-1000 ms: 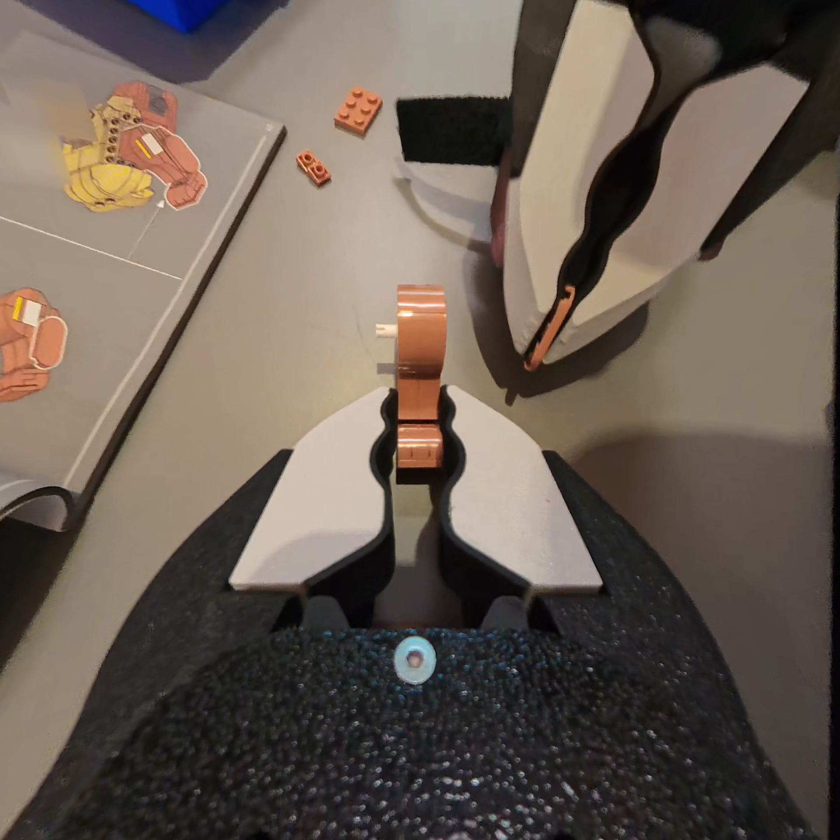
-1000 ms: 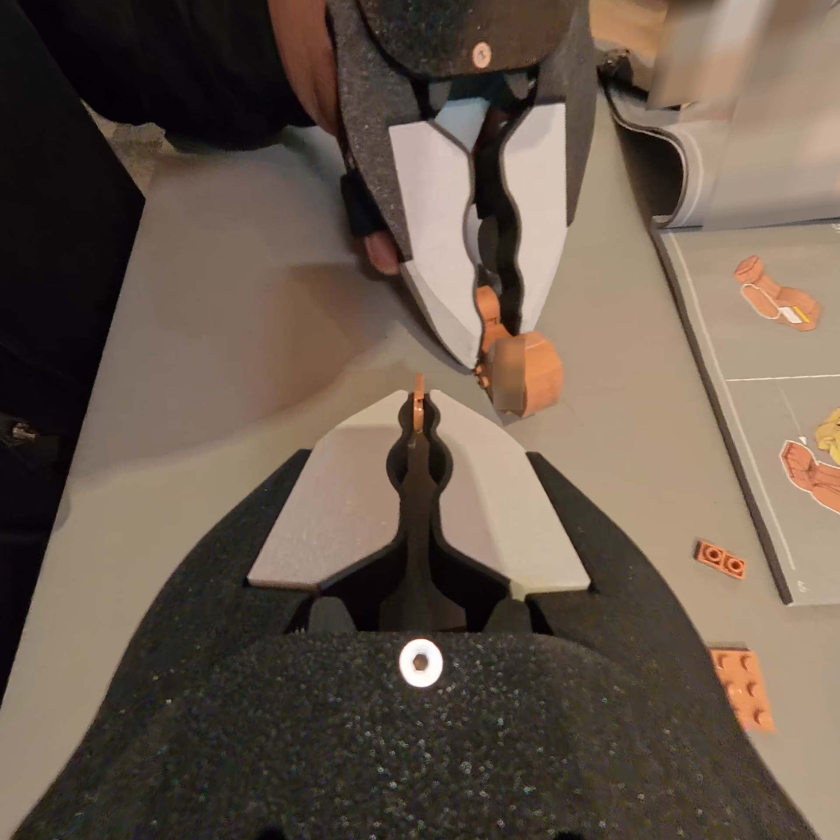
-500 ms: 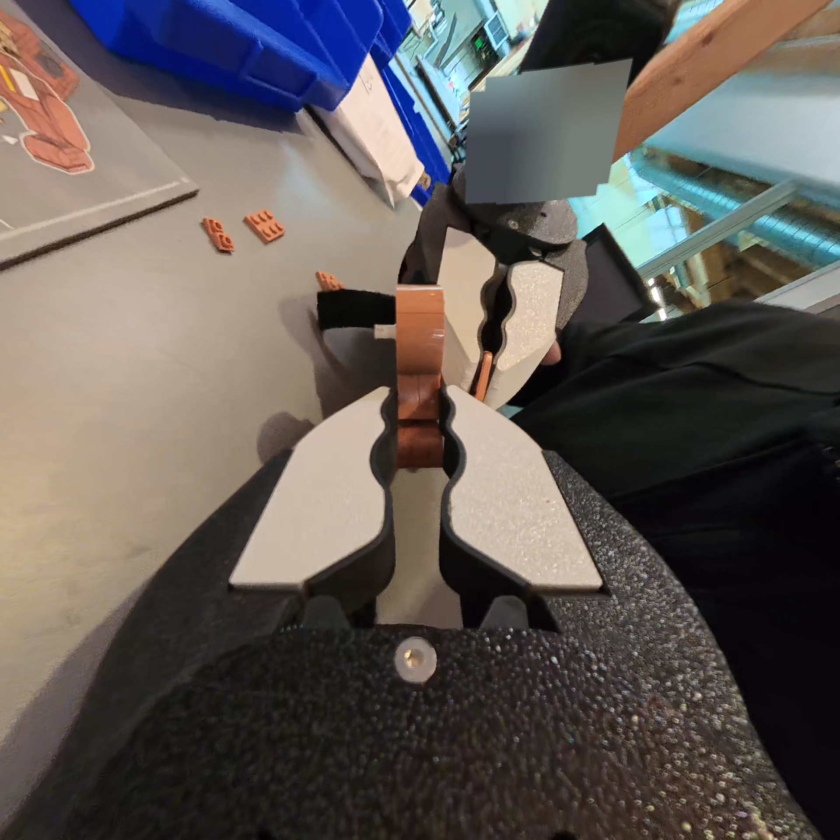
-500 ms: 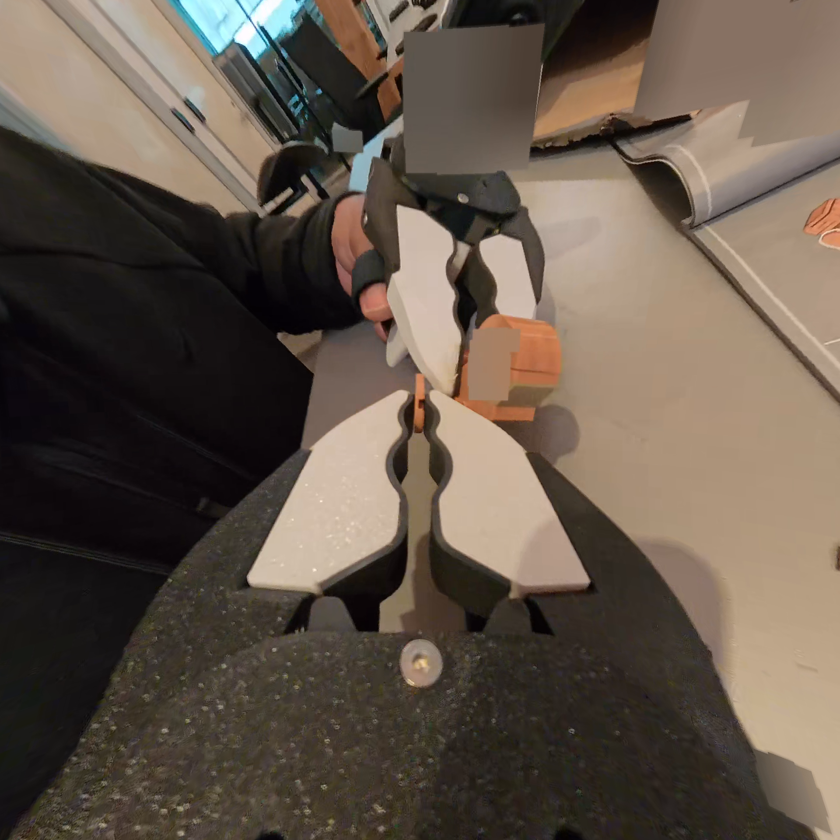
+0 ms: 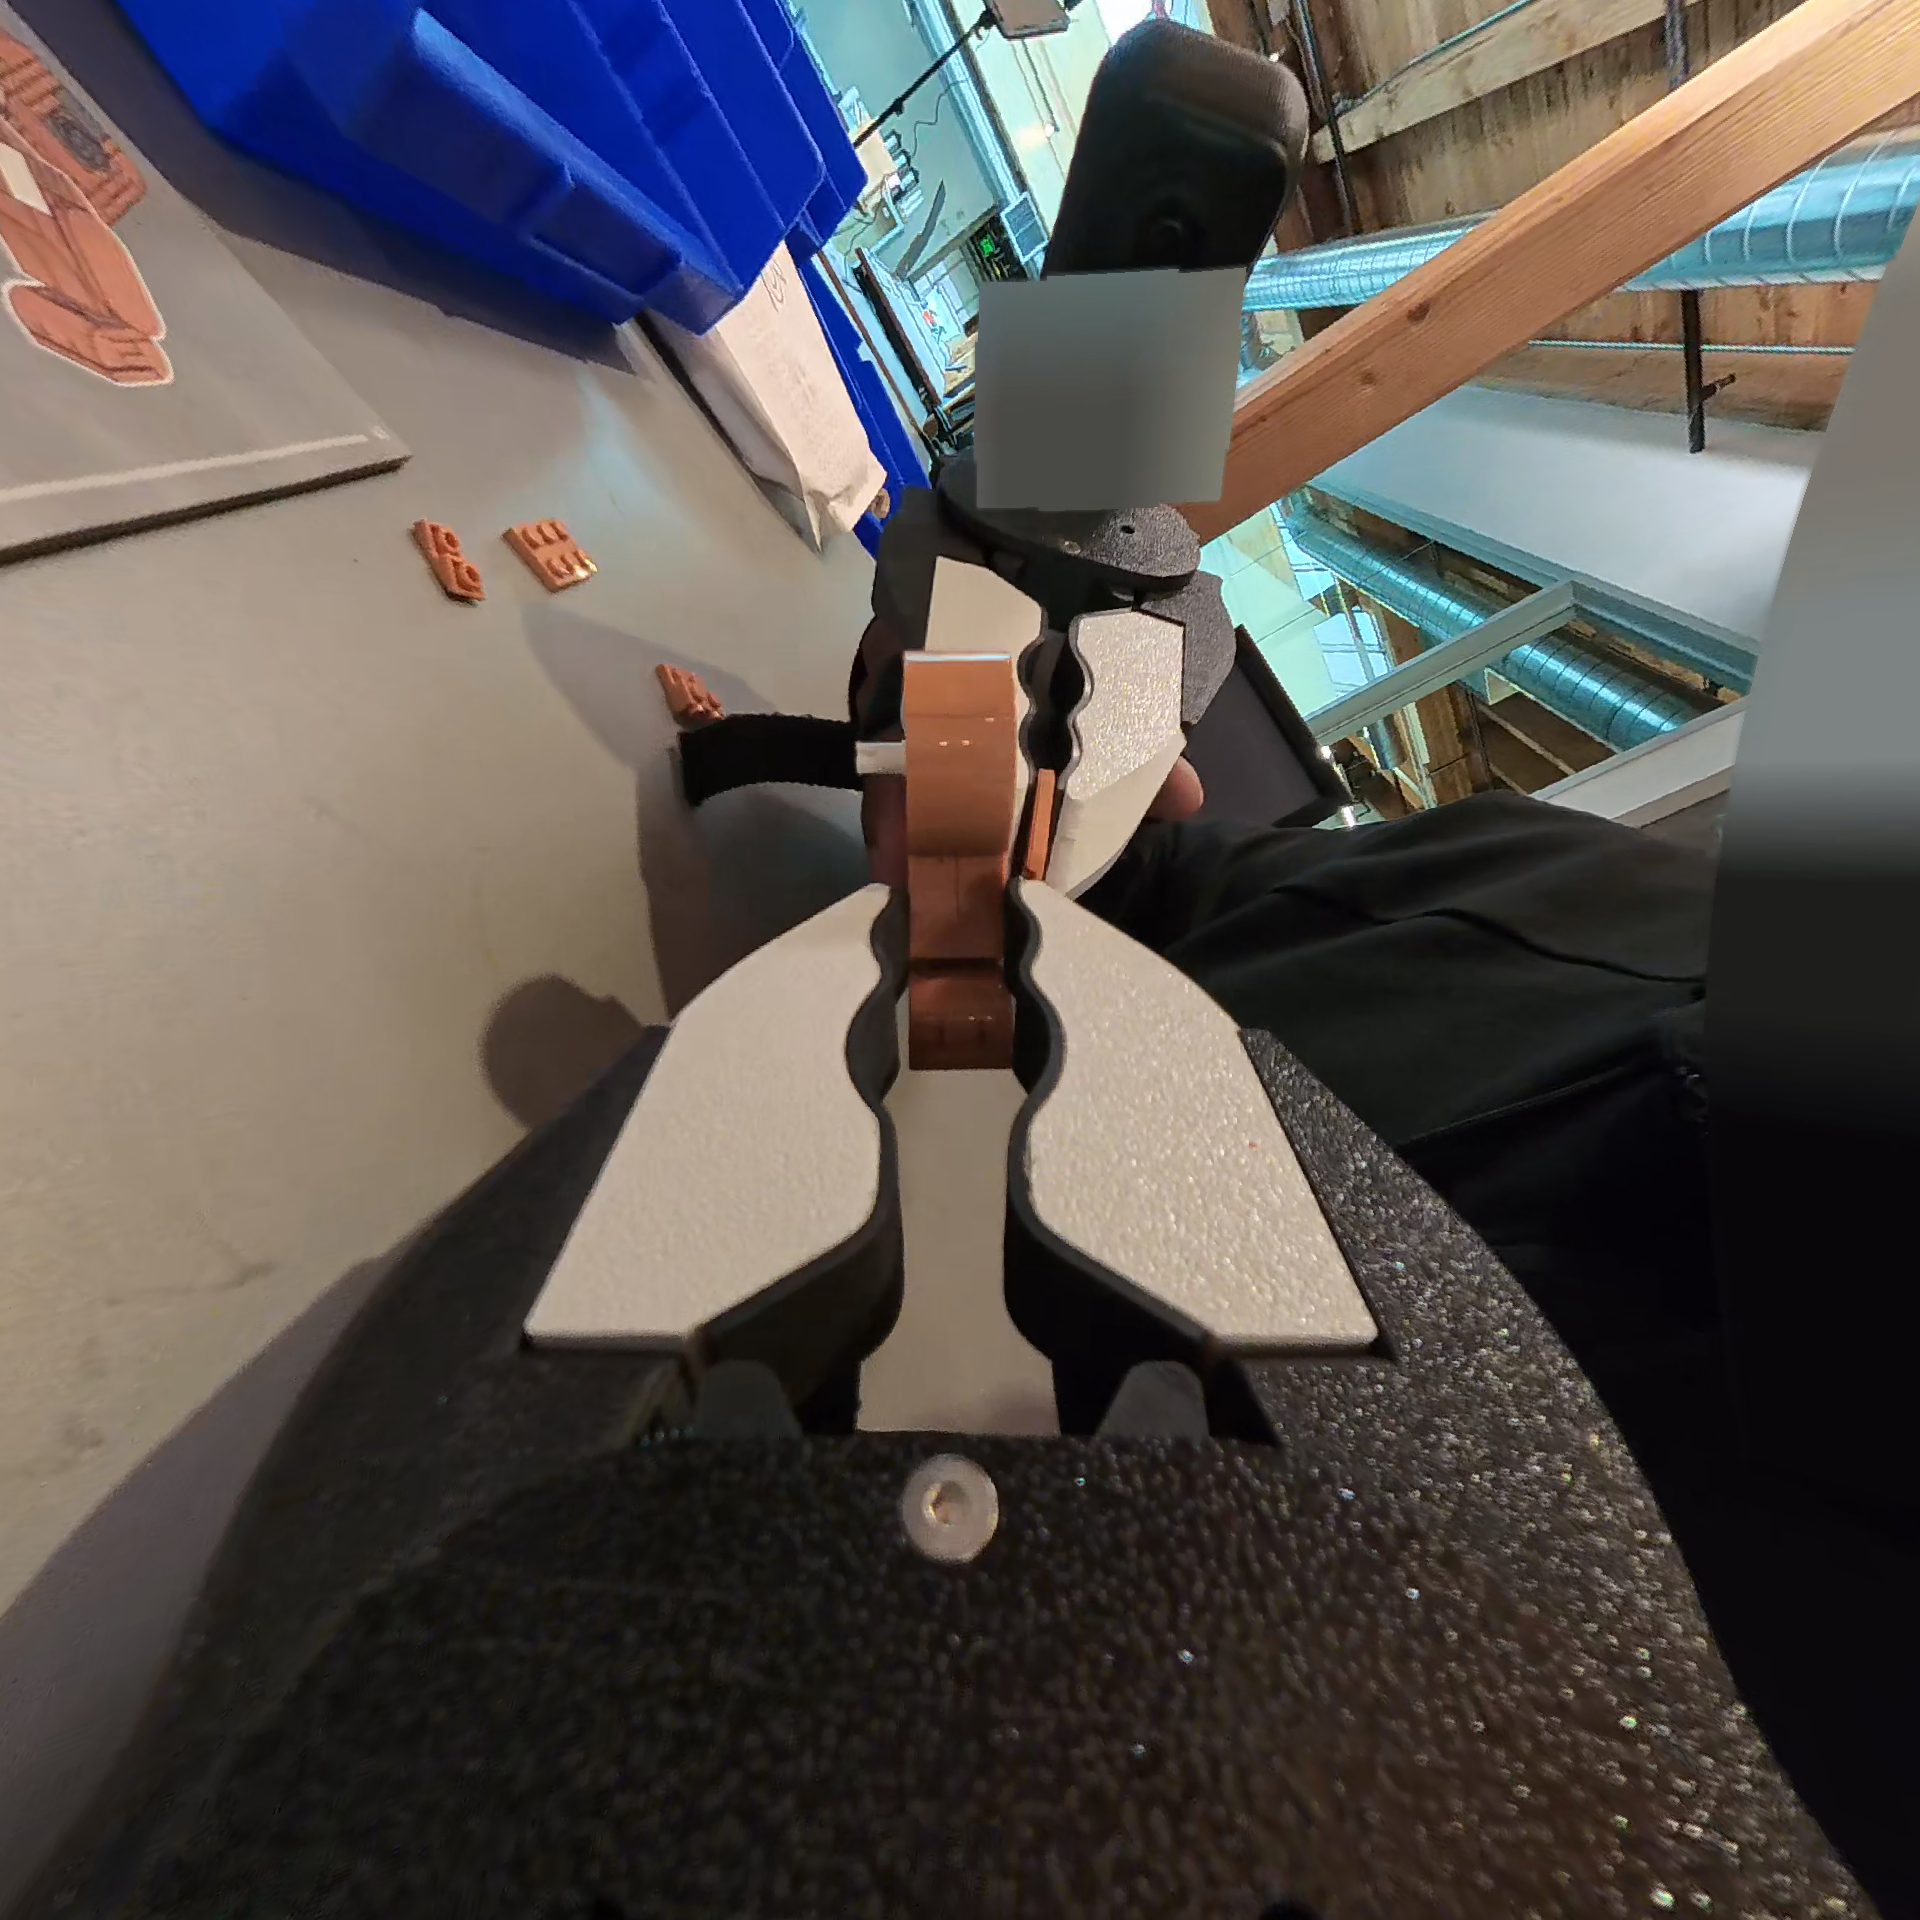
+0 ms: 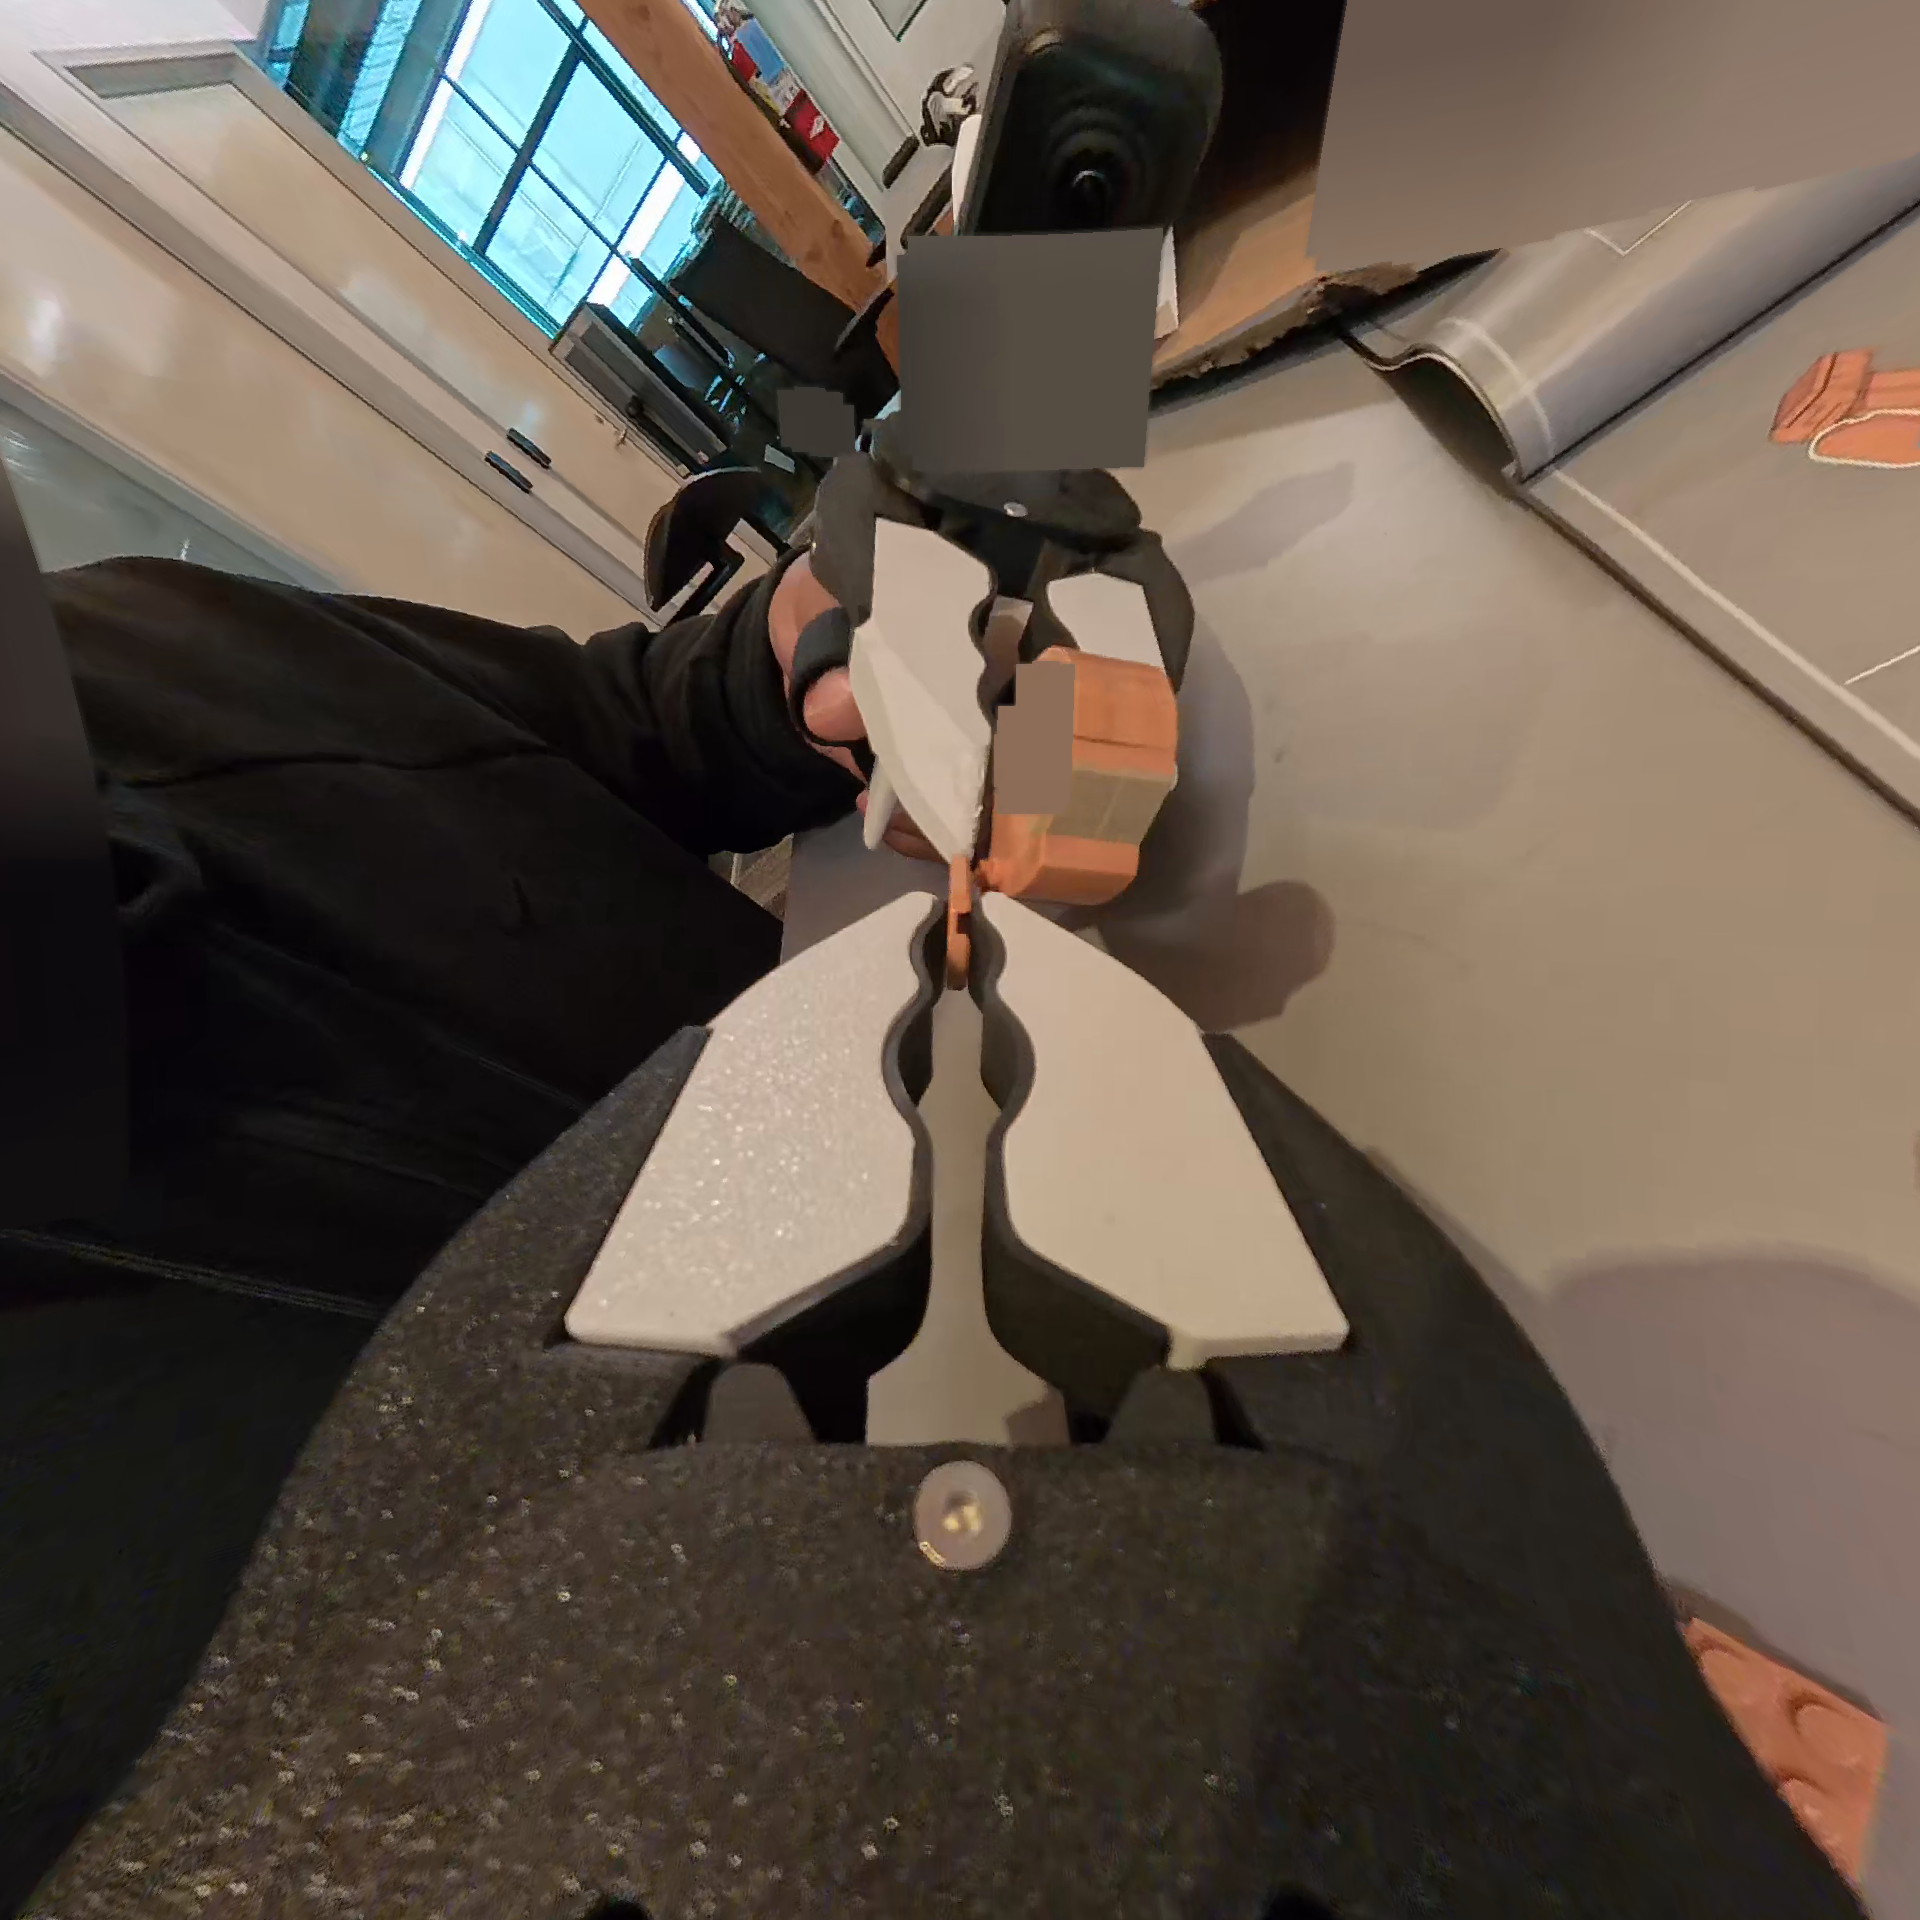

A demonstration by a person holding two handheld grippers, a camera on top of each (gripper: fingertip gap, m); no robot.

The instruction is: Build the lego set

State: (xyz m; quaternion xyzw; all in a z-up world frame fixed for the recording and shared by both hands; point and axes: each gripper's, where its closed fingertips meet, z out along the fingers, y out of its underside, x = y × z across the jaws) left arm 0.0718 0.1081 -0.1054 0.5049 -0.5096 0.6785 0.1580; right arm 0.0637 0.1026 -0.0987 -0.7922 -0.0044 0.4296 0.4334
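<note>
Fingers point(image 5: 790, 1039) of the left gripper point(image 5: 954, 914) clamped on a brown brick assembly point(image 5: 956, 790), both pads pressed against its narrow lower part; held up above the grey counter point(image 5: 260, 935), well clear of it. Small white pin point(image 5: 881, 756) sticking out on the assembly's left side. Upper rounded end partly covering the other gripper behind it, so hard to say from this side whether the two pieces touch.

Fingers point(image 6: 1091, 1039) of the right gripper point(image 6: 958, 935) closed on a thin orange-brown plate point(image 6: 958, 920), seen only edge-on (real outline cannot be made out). Tip of the plate right at the assembly point(image 6: 1081, 800) near the left gripper's fingertips; touching or just beside, cannot tell. Part of the assembly covered by a blurred patch in this view.

On the counter: three small brown plates point(image 5: 449, 556) point(image 5: 551, 551) point(image 5: 688, 691) lying loose, the third half hidden behind a black strap point(image 5: 769, 753). Open instruction booklet point(image 5: 156, 436), cut off at the frame edge. Blue bins point(image 5: 468, 156) behind it, only partly visible. One more brown plate point(image 6: 1808, 1756) at the lower right corner of the right wrist view, cut off and blurred. Black sleeve point(image 6: 416, 748) of a person filling the side.
</note>
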